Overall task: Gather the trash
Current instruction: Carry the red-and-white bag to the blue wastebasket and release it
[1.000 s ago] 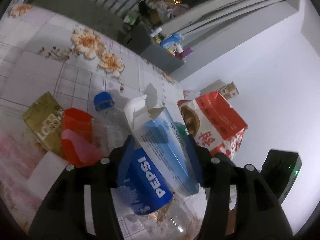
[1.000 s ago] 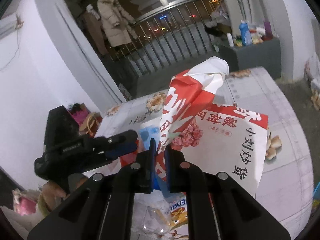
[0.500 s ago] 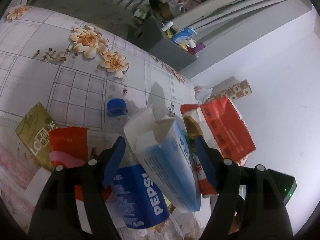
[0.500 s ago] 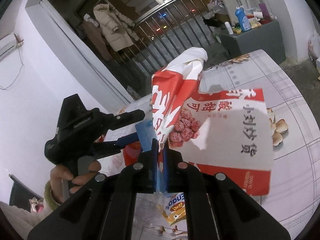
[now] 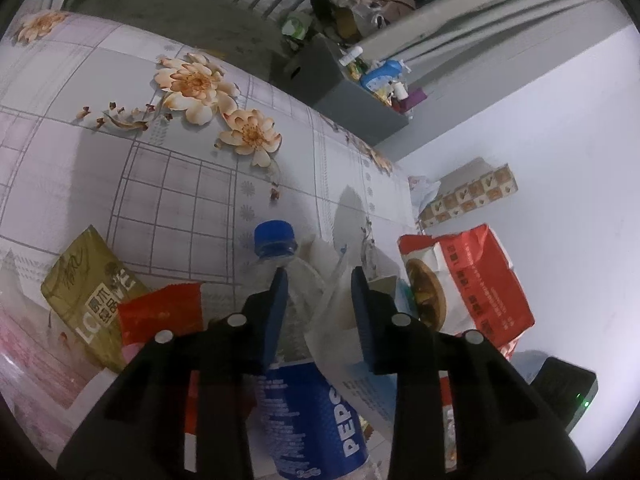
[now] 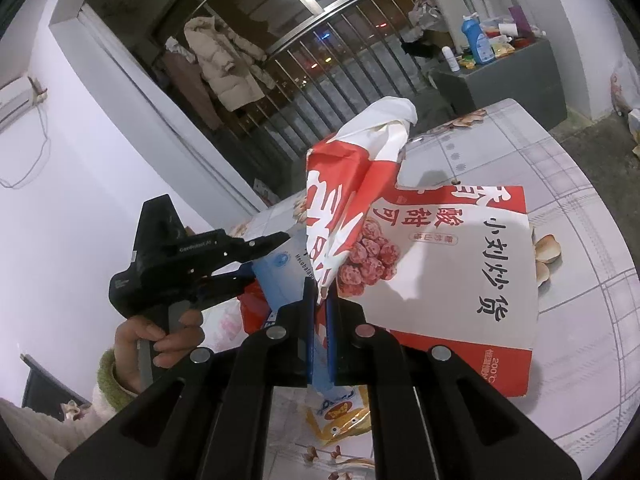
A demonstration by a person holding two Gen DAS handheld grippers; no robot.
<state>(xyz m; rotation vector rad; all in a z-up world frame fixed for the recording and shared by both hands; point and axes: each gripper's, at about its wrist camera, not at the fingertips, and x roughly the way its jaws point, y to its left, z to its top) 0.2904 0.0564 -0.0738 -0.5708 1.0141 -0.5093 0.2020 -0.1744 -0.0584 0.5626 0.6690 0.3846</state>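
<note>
Your left gripper (image 5: 318,300) sits over the Pepsi bottle (image 5: 304,392), w/ the carton (image 5: 352,360) between its jaws. Snack pouch (image 5: 86,300) and a foil wrapper (image 5: 160,312) lie left of the bottle; the paper bag (image 5: 476,284) is on the right, near the table's (image 5: 168,184) edge. Your right gripper (image 6: 319,312) pinches the bag's rim (image 6: 340,216); left gripper (image 6: 256,256) just left of it.

The blue-and-white carton (image 5: 352,384) was blurred and half hidden behind the left gripper (image 5: 318,304), so whether the pads pressed on it could not be told. The Pepsi bottle (image 5: 316,412) ran off the lower edge of the left wrist view, its neck covered by one finger. Under the right gripper (image 6: 319,300), a yellow packet (image 6: 340,416) was mostly hidden.
</note>
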